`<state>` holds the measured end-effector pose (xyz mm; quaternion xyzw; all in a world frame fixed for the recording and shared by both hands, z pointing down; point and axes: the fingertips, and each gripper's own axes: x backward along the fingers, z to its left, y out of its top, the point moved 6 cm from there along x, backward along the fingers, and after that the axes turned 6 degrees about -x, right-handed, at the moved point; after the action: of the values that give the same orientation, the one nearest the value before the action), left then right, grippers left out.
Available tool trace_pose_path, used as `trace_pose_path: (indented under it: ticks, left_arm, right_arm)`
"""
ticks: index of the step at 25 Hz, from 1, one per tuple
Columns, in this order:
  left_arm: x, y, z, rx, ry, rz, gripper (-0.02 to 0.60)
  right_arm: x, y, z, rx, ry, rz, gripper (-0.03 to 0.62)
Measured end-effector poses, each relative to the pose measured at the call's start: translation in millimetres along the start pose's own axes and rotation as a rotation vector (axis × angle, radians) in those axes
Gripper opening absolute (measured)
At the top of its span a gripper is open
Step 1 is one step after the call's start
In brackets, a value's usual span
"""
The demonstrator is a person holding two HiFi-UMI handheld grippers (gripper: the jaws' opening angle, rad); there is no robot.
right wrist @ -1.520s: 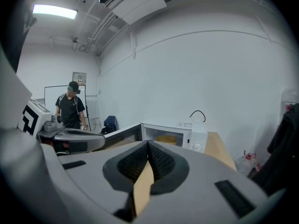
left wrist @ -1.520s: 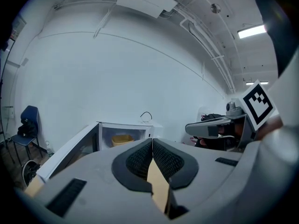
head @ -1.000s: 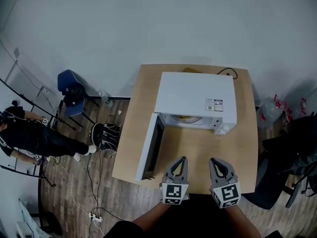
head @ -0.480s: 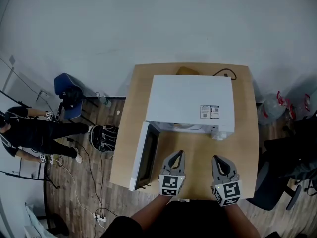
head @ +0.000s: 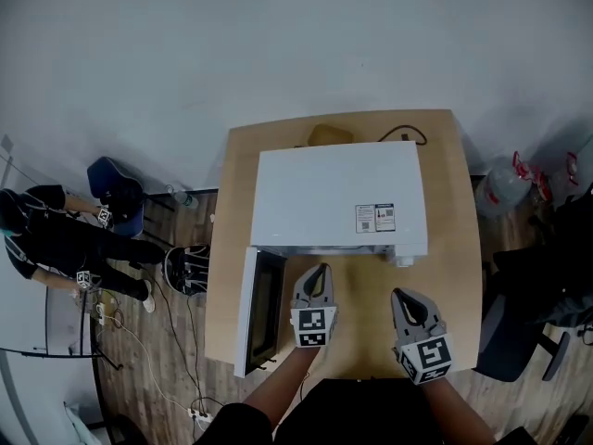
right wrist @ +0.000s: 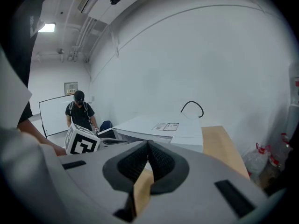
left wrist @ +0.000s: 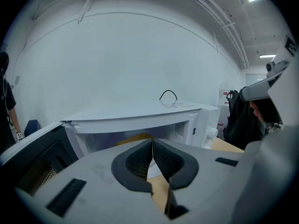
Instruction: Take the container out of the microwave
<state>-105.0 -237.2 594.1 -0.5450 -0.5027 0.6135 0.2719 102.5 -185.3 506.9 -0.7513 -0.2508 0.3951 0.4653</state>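
Note:
A white microwave [head: 338,197] stands on the wooden table [head: 463,202] with its door [head: 259,309] swung open to the left. In the left gripper view the open cavity faces me, and a tan container [left wrist: 133,138] shows low inside it, mostly hidden behind the jaws. My left gripper [head: 313,278] is shut and empty, just in front of the microwave's opening. My right gripper [head: 408,301] is also shut with nothing in it, a little farther back and to the right, over the table. From the head view the cavity is hidden under the microwave's top.
A black cable [head: 405,137] and a tan object [head: 329,134] lie behind the microwave. To the left, a person in black [head: 56,239] stands on the floor by a blue chair [head: 116,188]. A dark office chair [head: 528,327] and a plastic bag [head: 505,193] are to the right of the table.
Both grippers have moved forward toward the microwave, the left one farther, up to the opening. The view has shifted so the cavity no longer shows from above.

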Motion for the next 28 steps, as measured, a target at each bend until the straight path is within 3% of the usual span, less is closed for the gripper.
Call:
trace_pose_path:
  ticks: [3,9,14,16,19,23,28]
  left_arm:
    - [-21.3,-0.5,11.5,0.009,0.002,0.006,0.012]
    - [-51.8,-8.1,9.3,-0.071,-0.045,0.03,0.014]
    - [-70.7,-24.8,5.3,-0.072,-0.046,0.079,0.016]
    - [-76.8,-27.0,5.1,-0.087,-0.047,0.091,0.062]
    - [-91.5,-31.9,5.3,-0.096,-0.105,0.145,0.112]
    - [-104.9,-37.0,8.9,-0.122,-0.134,0.191,0.134]
    - [-123.3,-36.4,13.2,-0.184,-0.133,0.224,0.163]
  right_arm:
    - [-1.2,-1.7,-12.6,-0.009,-0.013,0.011,0.058]
    - [-6.0,-7.2,-37.3,-0.02,-0.036,0.023,0.06]
    - [-20.7,-7.0,-40.8,0.0,-0.061,0.043,0.06]
    - [-24.0,-5.1,-37.9,0.018,-0.041,0.046,0.06]
    - [-24.6,-6.0,-38.6,0.016,-0.02,0.052,0.06]
    - [-15.8,-12.6,-44.5,-0.008,0.013,0.048,0.06]
    - [-9.4,-21.3,-60.0,-0.025,-0.016,0.059,0.06]
